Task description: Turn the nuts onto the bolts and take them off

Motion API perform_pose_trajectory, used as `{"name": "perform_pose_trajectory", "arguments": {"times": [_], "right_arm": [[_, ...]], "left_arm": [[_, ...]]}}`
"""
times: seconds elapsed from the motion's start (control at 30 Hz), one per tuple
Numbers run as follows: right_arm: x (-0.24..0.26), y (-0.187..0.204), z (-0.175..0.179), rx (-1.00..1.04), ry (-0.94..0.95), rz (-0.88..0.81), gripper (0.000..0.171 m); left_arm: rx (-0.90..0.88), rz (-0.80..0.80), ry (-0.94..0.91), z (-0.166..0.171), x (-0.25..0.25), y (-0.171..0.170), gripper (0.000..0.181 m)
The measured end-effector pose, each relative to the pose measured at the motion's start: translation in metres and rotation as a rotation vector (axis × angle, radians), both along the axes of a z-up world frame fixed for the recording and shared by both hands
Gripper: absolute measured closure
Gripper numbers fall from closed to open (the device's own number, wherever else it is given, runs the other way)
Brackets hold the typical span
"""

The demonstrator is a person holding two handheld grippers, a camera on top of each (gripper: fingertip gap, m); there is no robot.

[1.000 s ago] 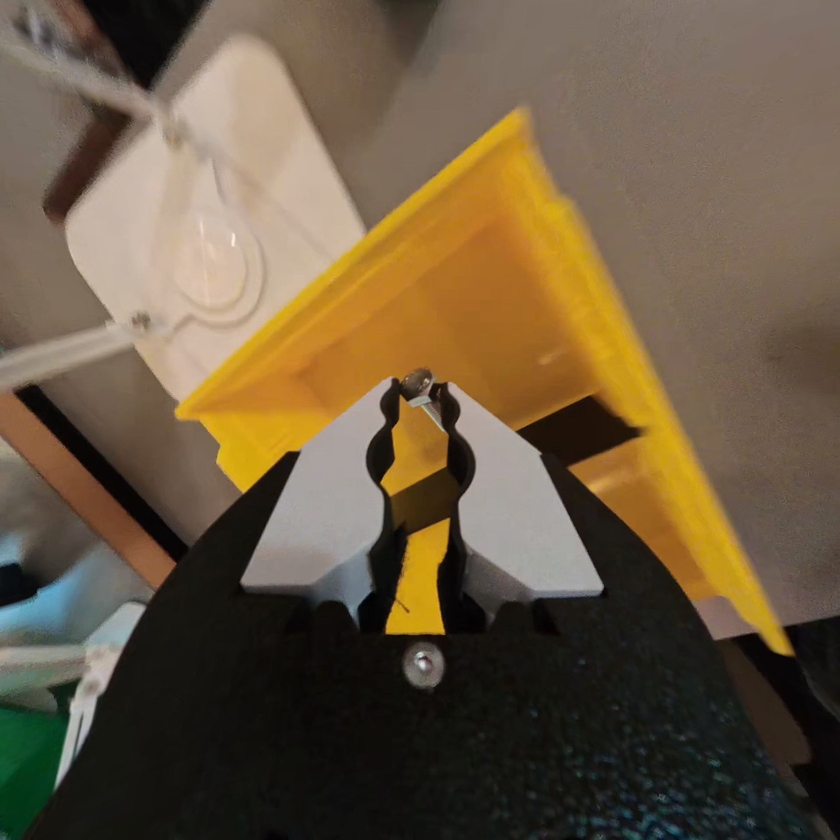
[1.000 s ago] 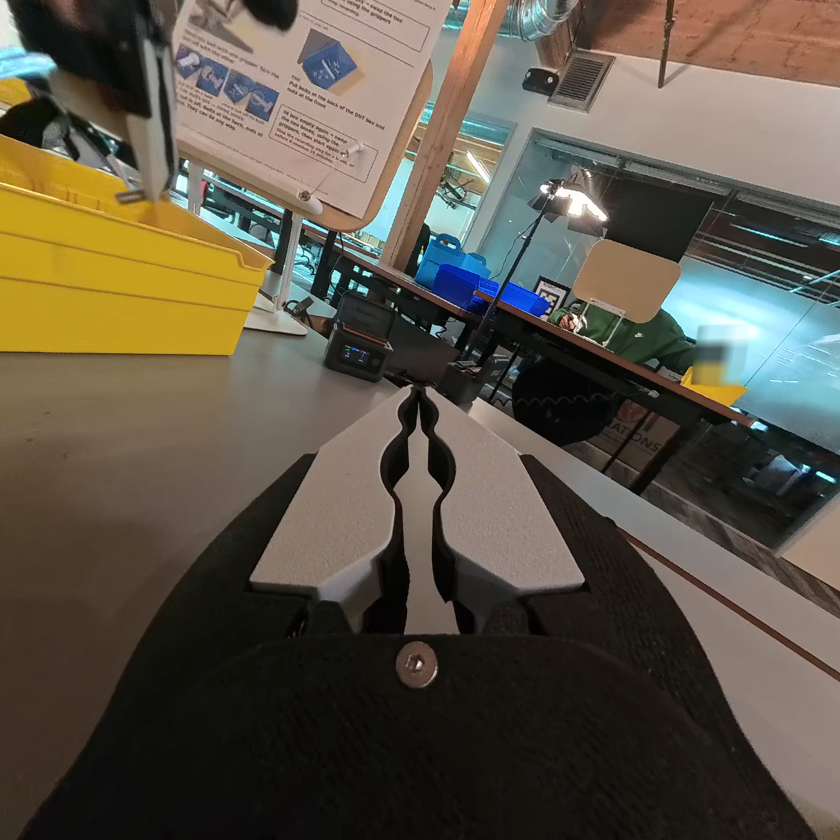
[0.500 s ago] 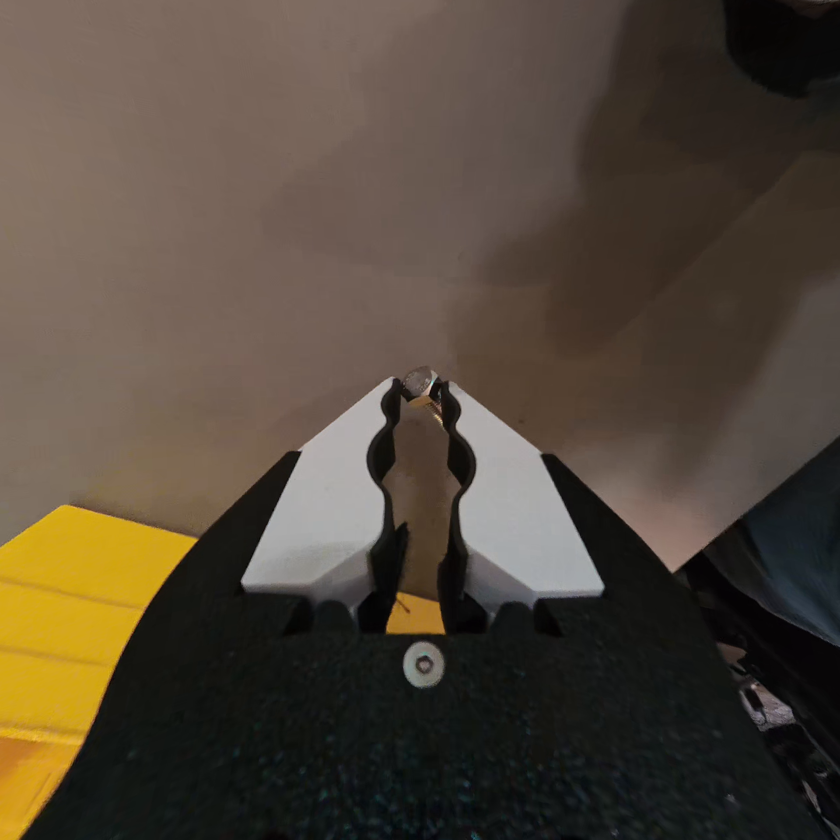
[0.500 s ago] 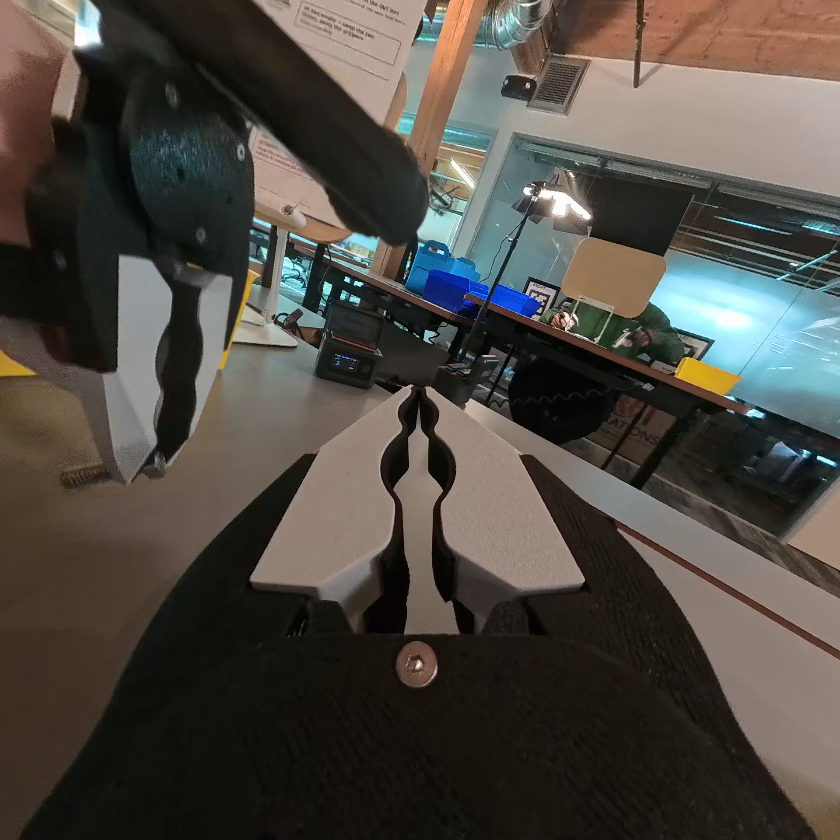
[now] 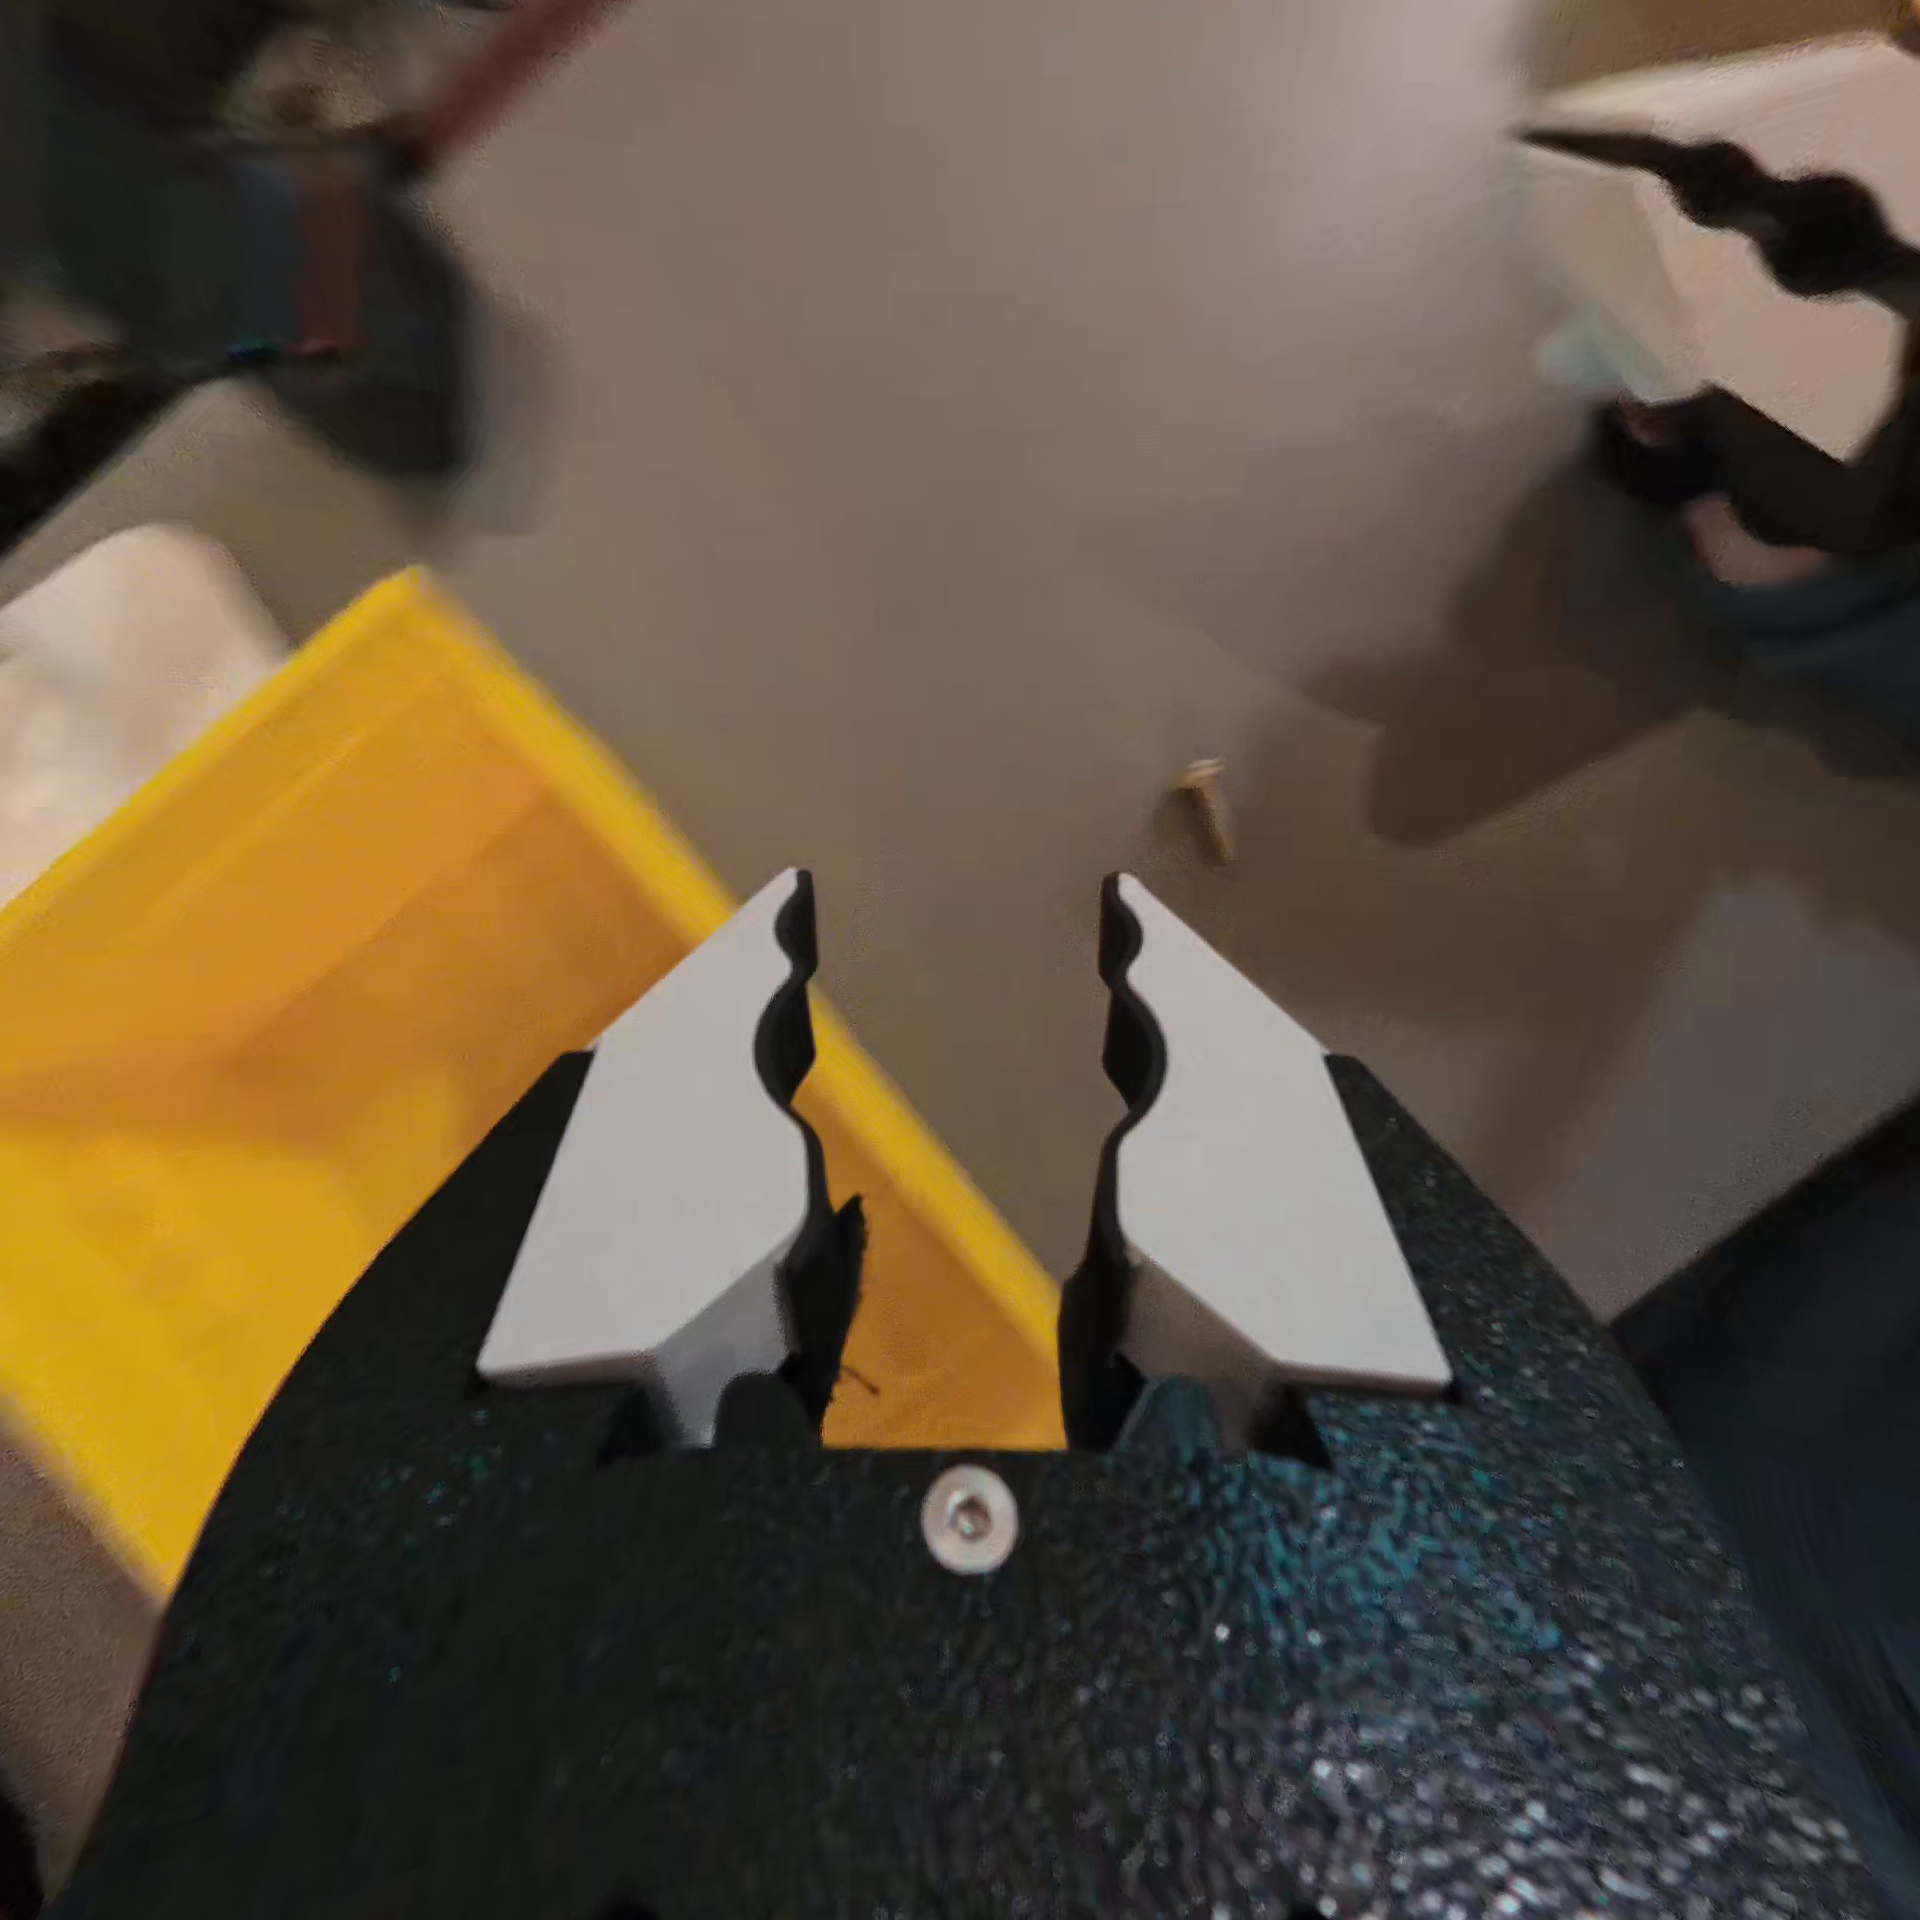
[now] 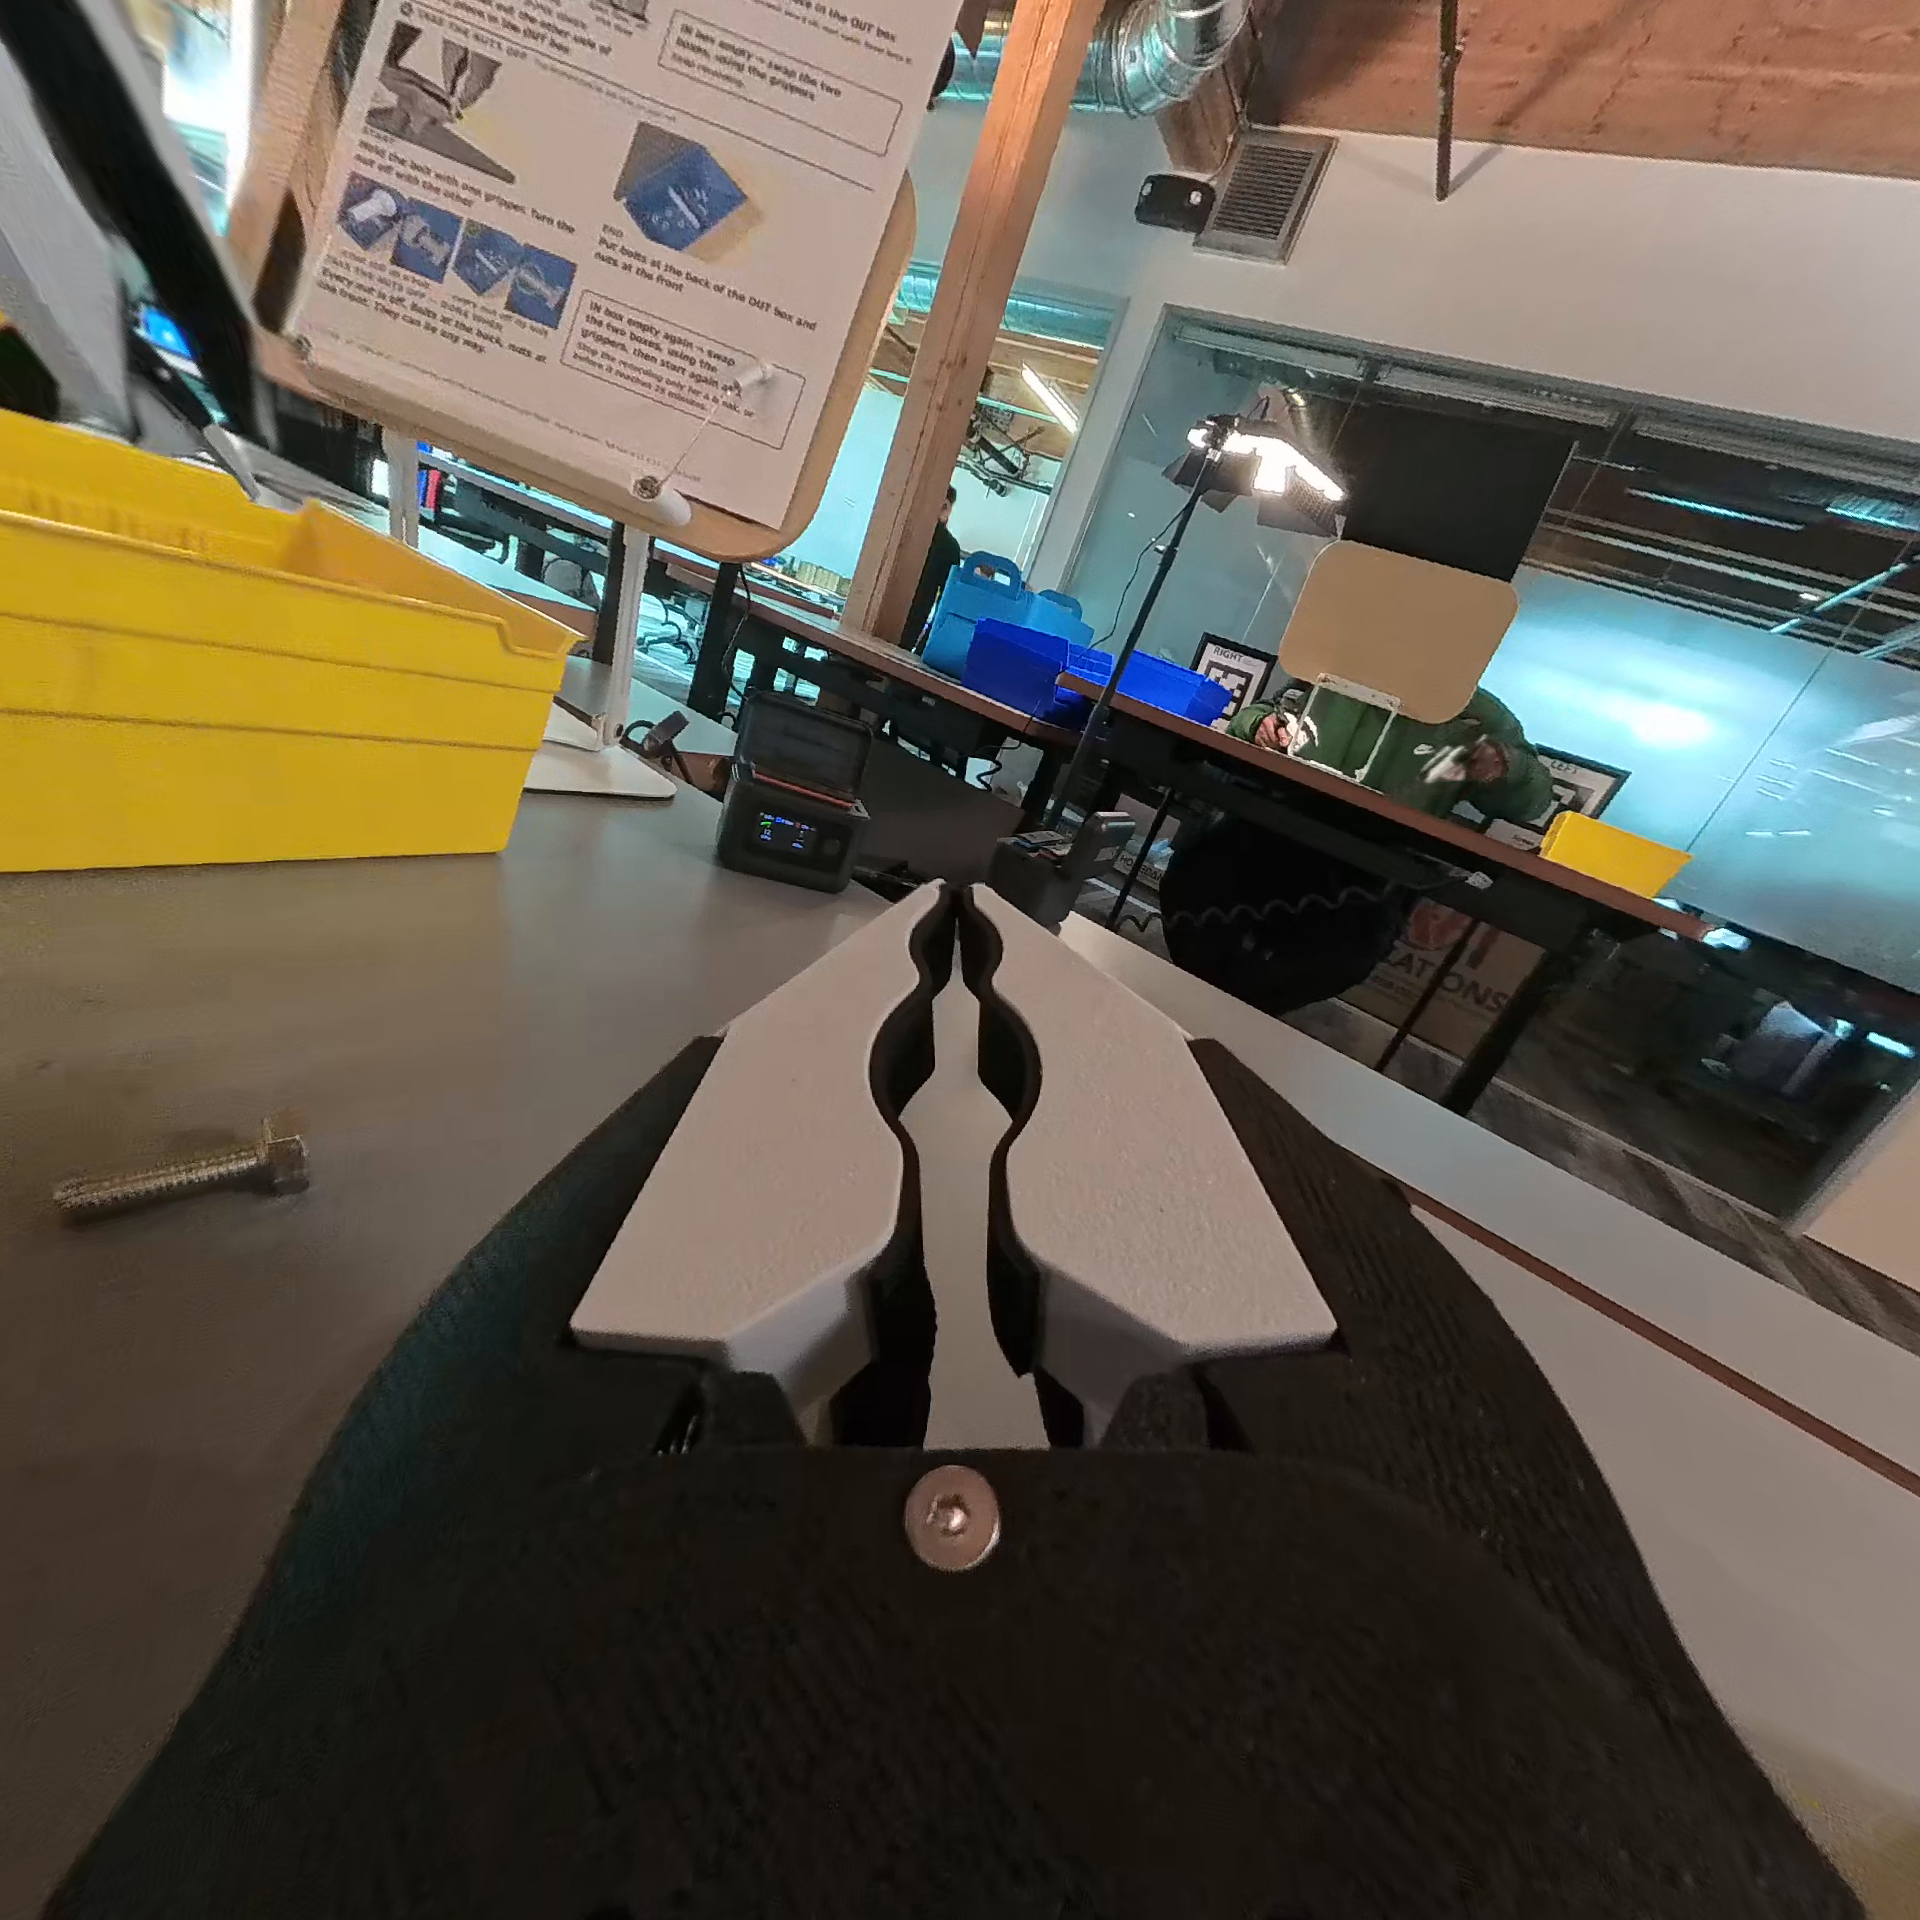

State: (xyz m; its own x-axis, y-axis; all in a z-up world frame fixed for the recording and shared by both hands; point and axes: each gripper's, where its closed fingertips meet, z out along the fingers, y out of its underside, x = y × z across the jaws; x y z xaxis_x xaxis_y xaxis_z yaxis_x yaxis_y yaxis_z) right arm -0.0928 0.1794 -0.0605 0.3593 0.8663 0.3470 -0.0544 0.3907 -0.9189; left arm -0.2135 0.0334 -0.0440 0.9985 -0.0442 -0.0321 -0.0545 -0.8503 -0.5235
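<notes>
A silver hex bolt [image 6: 182, 1171] lies on its side on the grey table [image 6: 416, 1039], left of my right gripper [image 6: 958, 899]. The right gripper is shut and empty, resting low over the table. In the left wrist view the same bolt [image 5: 1207, 808] lies on the table ahead and a little right of my left gripper [image 5: 956, 891], which is open and empty above the table. A yellow bin [image 5: 312, 987] sits at its left. The right gripper [image 5: 1766, 312] shows blurred at the upper right of that view. No nut is in view.
The yellow bin [image 6: 239, 696] stands at the table's back left. Behind it are an instruction board on a white stand [image 6: 613, 260] and a small black device [image 6: 795, 805]. The table's right edge [image 6: 1558, 1299] runs close by. A person in green sits at a far table.
The left gripper carried the bolt from over the yellow bin to the table, opened and let it go, then drew back. The bolt now lies on the table. The right gripper stayed still.
</notes>
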Motion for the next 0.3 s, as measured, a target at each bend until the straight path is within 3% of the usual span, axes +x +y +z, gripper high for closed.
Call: {"name": "perform_pose_trajectory", "arguments": {"times": [0.03, 0.13, 0.3], "right_arm": [[0.0, 0.001, 0.0, 0.001, -0.001, -0.004, 0.171], [0.0, 0.001, 0.0, 0.005, -0.003, -0.01, 0.171], [-0.001, -0.001, -0.001, 0.017, -0.009, -0.004, 0.171]], "left_arm": [[0.021, 0.08, 0.021, 0.008, -0.022, -0.017, 0.133], [-0.044, 0.273, 0.06, -0.003, -0.078, -0.074, 0.138], [-0.192, 0.434, -0.064, -0.078, -0.118, -0.128, 0.14]]}}
